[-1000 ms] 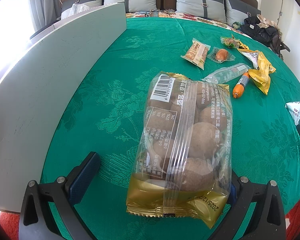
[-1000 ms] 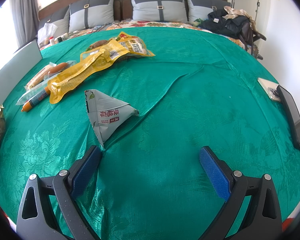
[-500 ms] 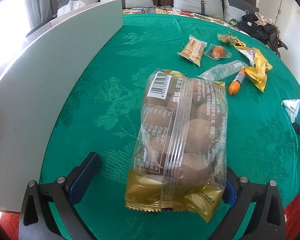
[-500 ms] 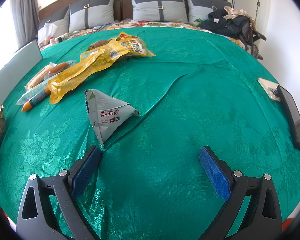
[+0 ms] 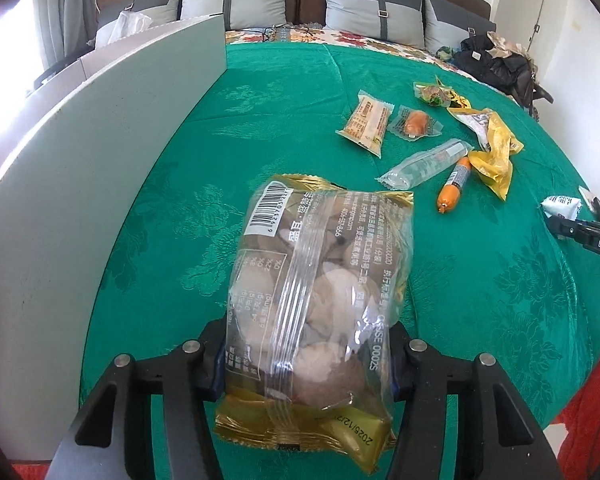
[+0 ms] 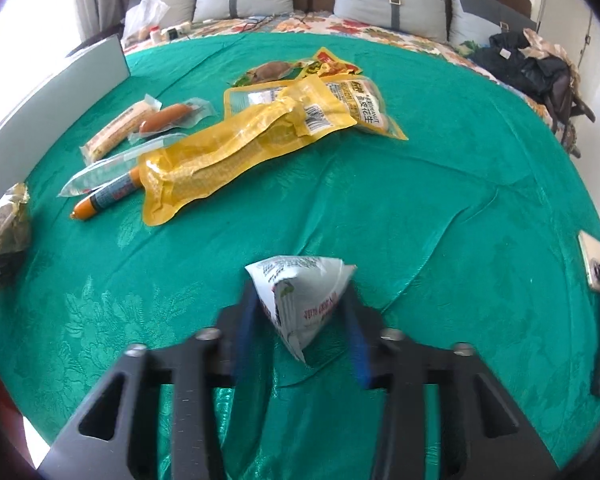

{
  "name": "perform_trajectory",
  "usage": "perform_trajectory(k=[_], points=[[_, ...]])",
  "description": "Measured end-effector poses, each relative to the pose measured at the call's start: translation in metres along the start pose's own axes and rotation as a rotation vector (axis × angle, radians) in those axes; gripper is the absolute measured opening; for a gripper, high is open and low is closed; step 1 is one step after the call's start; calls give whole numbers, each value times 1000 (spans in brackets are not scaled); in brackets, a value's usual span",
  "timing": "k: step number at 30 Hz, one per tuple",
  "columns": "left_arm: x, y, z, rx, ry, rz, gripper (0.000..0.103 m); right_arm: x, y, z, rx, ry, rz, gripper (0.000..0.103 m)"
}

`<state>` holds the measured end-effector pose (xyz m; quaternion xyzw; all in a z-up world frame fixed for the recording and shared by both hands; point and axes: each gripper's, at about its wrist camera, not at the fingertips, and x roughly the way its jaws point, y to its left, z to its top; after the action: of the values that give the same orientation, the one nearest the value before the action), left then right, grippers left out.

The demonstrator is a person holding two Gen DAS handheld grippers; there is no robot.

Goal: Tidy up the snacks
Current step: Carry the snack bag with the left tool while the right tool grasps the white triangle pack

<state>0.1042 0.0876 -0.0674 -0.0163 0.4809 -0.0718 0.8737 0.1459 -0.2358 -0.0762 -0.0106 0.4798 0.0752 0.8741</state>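
Green bedspread [image 5: 260,120], grippers clamping snack packets

Bright daylight floods in from the upper left of both views and blows the window [image 5: 4,52] out to white. The fisheye bends the edges, with dark corners. The clear bag [image 5: 320,280] shows glare; the right gripper [image 6: 300,332] is motion-blurred.

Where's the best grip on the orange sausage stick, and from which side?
Grip the orange sausage stick across its middle, coming down from above with the jaws across its long axis. It lies flat; the clear packet and yellow pouch crowd its far end, so stay nearer the bare near end.
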Motion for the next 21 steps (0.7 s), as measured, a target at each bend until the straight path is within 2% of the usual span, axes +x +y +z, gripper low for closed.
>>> perform_trajectory(k=[2,7,12,13,14,16,21], points=[[-4,5,-1,-12,4,-16,54,-13,1,-4,25,-32,-7,21],[-12,13,-2,-60,-8,-66,54,-36,8,-23,84,-73,45,21],[-15,18,-3,-84,-17,-82,54,-22,25,-32,28,-14,23,22],[-16,18,-3,-89,-19,-84,54,-19,27,-33,28,-1,22,28],[-17,19,-4,-93,-21,-85,54,-17,27,-35,33,9,29,45],[-18,20,-5,-95,-21,-83,54,-20,26,-36,41,-16,40,66],[-18,20,-5,-97,-21,-84,54,-26,26,-33,18,-27,33,67]])
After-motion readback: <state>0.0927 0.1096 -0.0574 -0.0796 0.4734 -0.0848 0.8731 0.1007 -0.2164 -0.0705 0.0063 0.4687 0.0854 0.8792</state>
